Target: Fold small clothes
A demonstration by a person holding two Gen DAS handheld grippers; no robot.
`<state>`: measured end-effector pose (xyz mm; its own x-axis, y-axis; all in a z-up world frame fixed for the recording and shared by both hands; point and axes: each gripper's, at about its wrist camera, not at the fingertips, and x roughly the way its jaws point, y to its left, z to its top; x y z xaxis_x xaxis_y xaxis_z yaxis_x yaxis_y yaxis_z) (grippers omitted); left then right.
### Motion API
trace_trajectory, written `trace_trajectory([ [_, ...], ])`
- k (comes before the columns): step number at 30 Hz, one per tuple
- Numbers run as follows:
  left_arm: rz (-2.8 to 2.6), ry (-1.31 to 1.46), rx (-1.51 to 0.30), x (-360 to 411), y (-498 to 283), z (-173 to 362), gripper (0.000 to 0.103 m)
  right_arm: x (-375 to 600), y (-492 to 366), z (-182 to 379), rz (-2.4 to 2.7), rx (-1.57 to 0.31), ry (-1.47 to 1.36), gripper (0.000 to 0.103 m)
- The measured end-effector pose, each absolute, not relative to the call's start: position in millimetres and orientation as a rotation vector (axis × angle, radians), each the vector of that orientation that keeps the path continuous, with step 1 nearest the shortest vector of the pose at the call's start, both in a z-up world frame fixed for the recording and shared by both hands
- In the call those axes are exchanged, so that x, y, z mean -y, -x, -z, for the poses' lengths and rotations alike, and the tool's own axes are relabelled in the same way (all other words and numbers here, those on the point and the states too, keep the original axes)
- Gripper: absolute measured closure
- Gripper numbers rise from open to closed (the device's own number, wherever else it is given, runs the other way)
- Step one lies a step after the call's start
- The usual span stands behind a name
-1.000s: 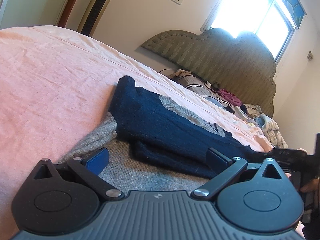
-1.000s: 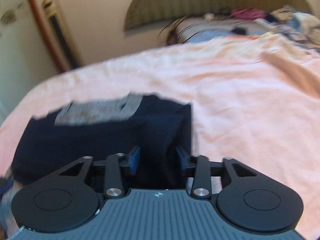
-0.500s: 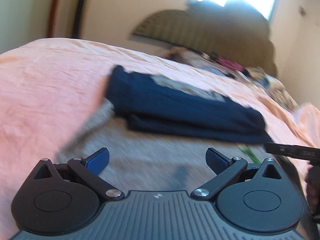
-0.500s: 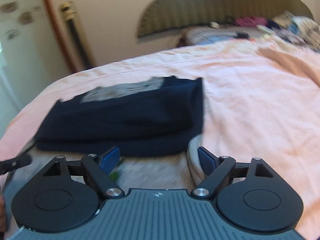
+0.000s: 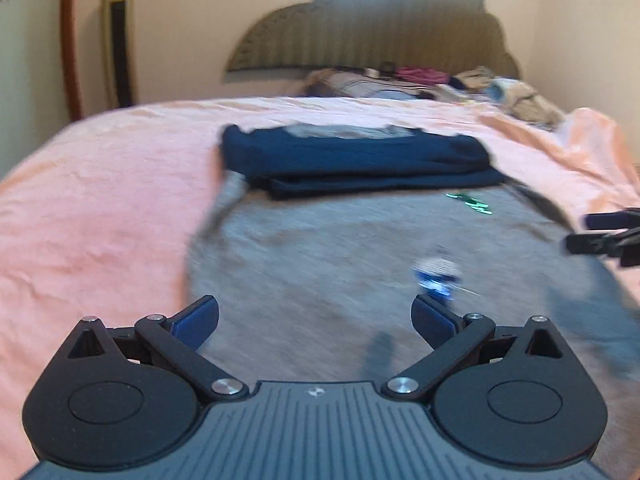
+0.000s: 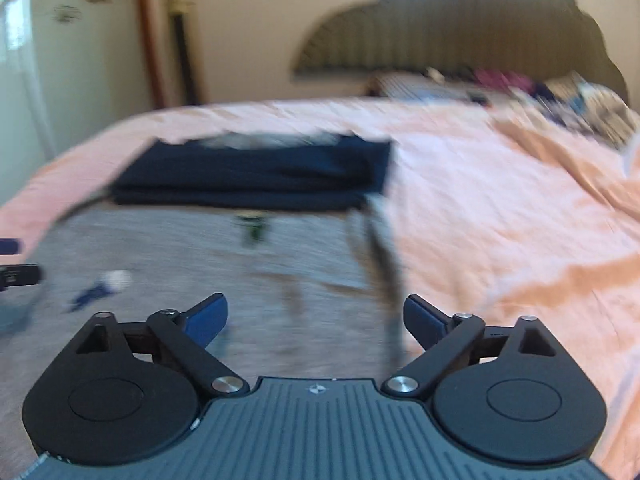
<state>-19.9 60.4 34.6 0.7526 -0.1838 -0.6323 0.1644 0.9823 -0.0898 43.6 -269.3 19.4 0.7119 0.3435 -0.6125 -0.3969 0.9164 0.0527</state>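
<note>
Lying flat on the pink bed (image 5: 100, 200) is a grey garment (image 5: 340, 264), and both pairs of tongs are hovering over its near end. The left tongs (image 5: 316, 316) are standing wide apart, gripping nothing, with grey cloth showing between the blue pads (image 5: 196, 318). The right tongs (image 6: 316, 316) are likewise spread apart and holding nothing, and the garment's right edge is running between their tips toward 12 o'clock. A folded navy garment (image 5: 356, 160) is resting on the far end of the grey one, at 12 o'clock from the left tongs and at about 11 o'clock from the right. A small green mark (image 5: 470, 202) is showing on the grey cloth just in front of the navy fold, and a blurred blue and white patch (image 5: 436, 276) is sitting at 1 o'clock from the left tongs. In the left view the right tongs' tips are poking in at 3 o'clock. Behind the bed a headboard (image 5: 372, 36) is standing, with a heap of clothes (image 5: 432, 80) at its foot
</note>
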Motion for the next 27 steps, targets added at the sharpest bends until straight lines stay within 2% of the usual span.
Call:
trace_trajectory([
  [3,0.233,-0.053,-0.743,-42.0,27.7,-14.1,0.0,250.1,-37.3,6.4,-0.467,-0.78,0.164,0.003],
  [4,0.224,-0.111,-0.732,-39.1,33.0,-11.7,0.0,252.5,-28.9,10.7,-0.471,-0.713,0.205,0.0],
  [8,0.192,-0.086,-0.741,-63.3,41.5,-13.5,0.0,291.3,-37.2,9.6,-0.378,-0.726,0.121,0.0],
  [11,0.132,-0.088,-0.733,-58.7,51.2,-22.1,0.0,282.1,-28.7,-2.6,-0.271,-0.759,0.127,0.003],
  [13,0.18,-0.058,-0.713,-46.1,60.5,-27.6,0.0,265.8,-9.1,-15.3,-0.382,-0.717,0.096,0.002],
  [16,0.292,-0.079,-0.76,-20.2,67.3,-16.2,0.0,231.9,13.4,-7.7,-0.497,-0.726,0.222,0.0],
  [17,0.282,-0.146,-0.718,-13.6,73.7,-10.6,0.0,225.7,16.4,3.9,-0.495,-0.751,0.287,0.0],
  [18,0.29,-0.148,-0.702,-14.3,77.1,-9.4,0.0,235.7,22.5,9.5,-0.514,-0.692,0.258,0.0],
  [23,0.181,-0.087,-0.736,-53.8,90.9,-16.9,0.0,292.1,14.5,1.0,-0.368,-0.765,0.124,0.0],
  [27,0.096,0.139,-0.778,-100.3,121.4,-23.4,0.0,333.2,47.1,-21.6,-0.372,-0.787,-0.043,0.0],
])
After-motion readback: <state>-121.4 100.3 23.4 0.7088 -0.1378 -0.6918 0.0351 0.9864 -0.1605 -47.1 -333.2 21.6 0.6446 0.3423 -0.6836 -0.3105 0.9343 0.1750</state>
